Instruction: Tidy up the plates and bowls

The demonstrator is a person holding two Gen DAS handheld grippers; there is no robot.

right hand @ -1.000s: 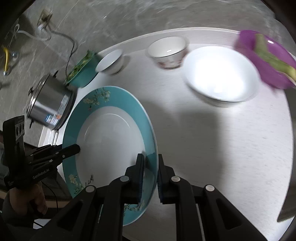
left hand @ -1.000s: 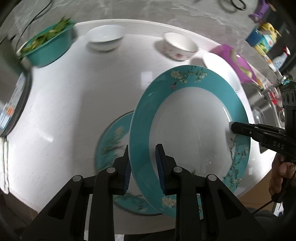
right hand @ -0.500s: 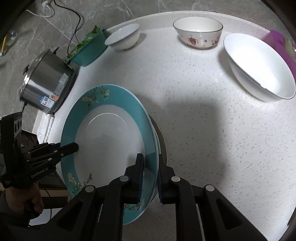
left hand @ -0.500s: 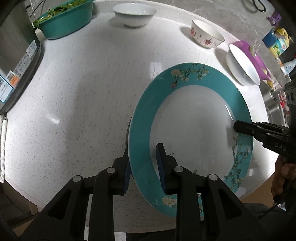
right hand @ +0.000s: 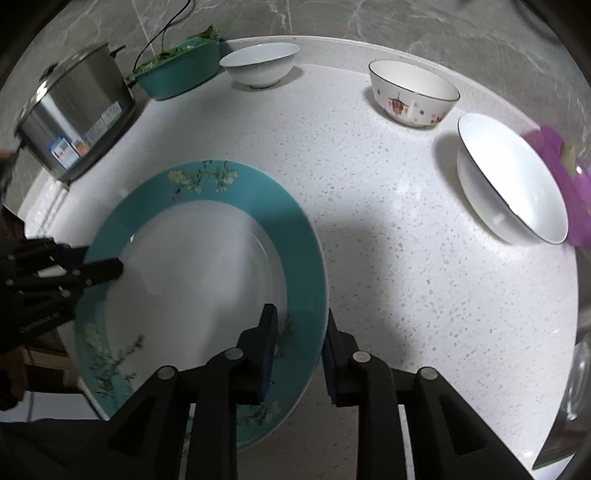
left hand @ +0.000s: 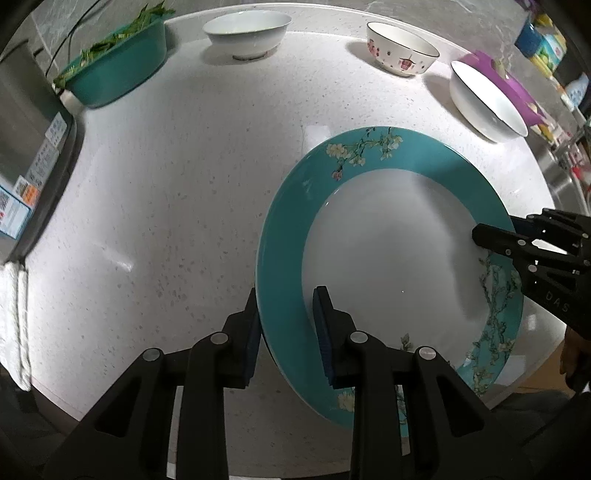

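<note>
A teal-rimmed plate with white blossoms (left hand: 388, 258) lies low over the white counter; it also shows in the right wrist view (right hand: 199, 273). My left gripper (left hand: 286, 325) straddles its near-left rim with the jaws loosened around it. My right gripper (right hand: 299, 347) straddles the opposite rim, jaws also spread. A second plate under it is hidden. A plain white bowl (left hand: 246, 31), a patterned bowl (left hand: 400, 48) and a wide white bowl (left hand: 485, 101) stand along the far edge.
A teal tub of greens (left hand: 114, 70) and a steel pot (right hand: 74, 110) stand at the far left. A purple container (left hand: 513, 92) sits behind the wide bowl. A folded white cloth (left hand: 14, 317) hangs at the left edge.
The plate came down flat onto the second teal plate, which is now covered. Both grippers' jaws widened from clamped on the rim to loose around it.
</note>
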